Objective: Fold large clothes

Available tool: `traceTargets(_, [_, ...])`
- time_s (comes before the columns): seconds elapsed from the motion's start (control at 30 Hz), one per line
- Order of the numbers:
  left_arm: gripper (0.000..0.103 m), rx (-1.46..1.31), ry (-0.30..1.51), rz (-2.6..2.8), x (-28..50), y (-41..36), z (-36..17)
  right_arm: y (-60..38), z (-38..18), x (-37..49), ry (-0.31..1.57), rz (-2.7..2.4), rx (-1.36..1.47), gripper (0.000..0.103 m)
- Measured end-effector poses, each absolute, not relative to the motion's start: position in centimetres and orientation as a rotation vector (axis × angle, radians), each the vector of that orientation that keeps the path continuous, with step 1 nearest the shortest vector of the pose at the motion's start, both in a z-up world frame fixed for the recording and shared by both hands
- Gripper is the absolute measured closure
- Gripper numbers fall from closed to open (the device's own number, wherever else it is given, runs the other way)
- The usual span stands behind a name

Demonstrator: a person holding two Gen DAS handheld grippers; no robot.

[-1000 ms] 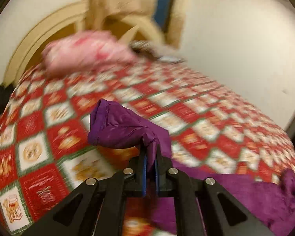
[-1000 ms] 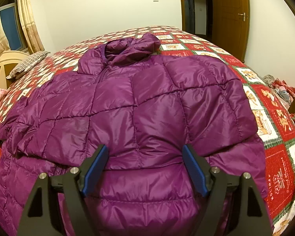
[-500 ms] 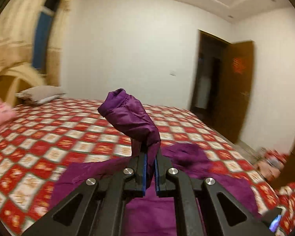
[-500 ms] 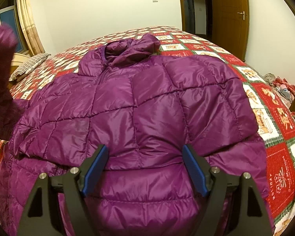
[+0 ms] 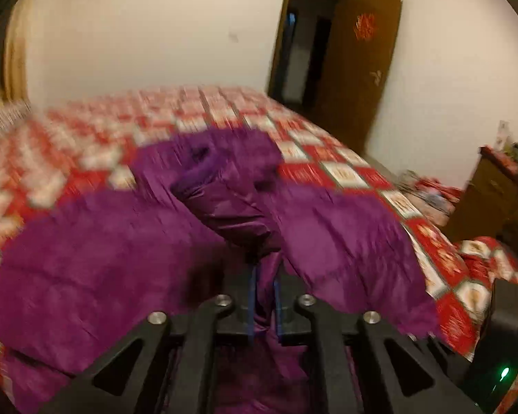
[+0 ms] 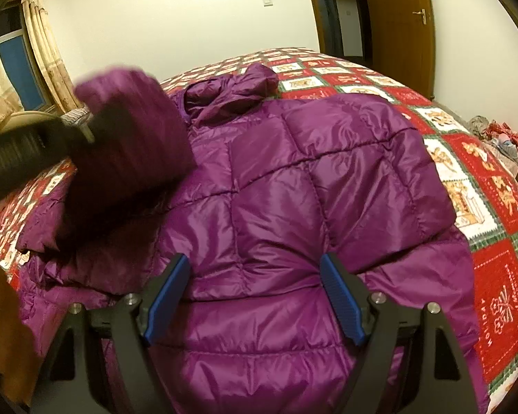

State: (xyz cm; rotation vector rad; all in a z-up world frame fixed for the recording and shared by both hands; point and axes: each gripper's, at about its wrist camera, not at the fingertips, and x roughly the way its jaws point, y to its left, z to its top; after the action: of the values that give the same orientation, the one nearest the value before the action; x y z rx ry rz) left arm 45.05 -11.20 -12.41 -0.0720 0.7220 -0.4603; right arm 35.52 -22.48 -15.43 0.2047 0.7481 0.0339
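Looking along the left wrist view: left gripper has its fingers nearly closed on the purple sleeve, cuff end raised and pointing away from the camera, over the jacket body. Frame is motion-blurred, so the sleeve's exact height above the body is probably small but unclear.

Right wrist view: right gripper wide apart, holding nothing, hovering over the jacket's lower panel on the bedspread. Jacket's long axis runs hem-near to hood-far. Left gripper nearer the sleeve; fold goes inward across the chest.

Purple jacket sleeve pinched in left gripper jaws above purple jacket on patchwork bedspread.
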Motion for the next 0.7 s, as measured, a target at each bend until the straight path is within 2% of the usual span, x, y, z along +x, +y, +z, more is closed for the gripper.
traceTargets(0.03, [0.080, -0.092, 0.742, -0.471, 45.2, -11.0, -12.7, -22.4, -15.4, 35.5, 0.747, 0.035, 0.207, 0.023])
traceTargets(0.2, [0.030, -0.127, 0.758, -0.497, 44.1, -9.8, -11.6, -22.5, -15.4, 35.4, 0.750, 0.033, 0.210, 0.023])
traceTargets(0.23, [0.027, -0.101, 0.747, -0.506, 43.6, -9.8, -11.2, -22.5, -15.4, 35.4, 0.751, 0.032, 0.209, 0.023])
traceTargets(0.37, [0.024, 0.035, 0.679, -0.528, 40.9, -9.2, -9.0, -22.4, -15.4, 35.4, 0.754, 0.026, 0.199, 0.023])
traceTargets(0.53, [0.024, -0.070, 0.660, -0.376, 40.9, -2.6, -7.6, -22.4, -15.3, 35.6, 0.756, 0.025, 0.199, 0.022])
traceTargets(0.7, [0.024, -0.125, 0.712, -0.192, 40.8, 5.1, -8.5, -21.5, -15.1, 36.1, 0.801, 0.019, 0.143, 0.018])
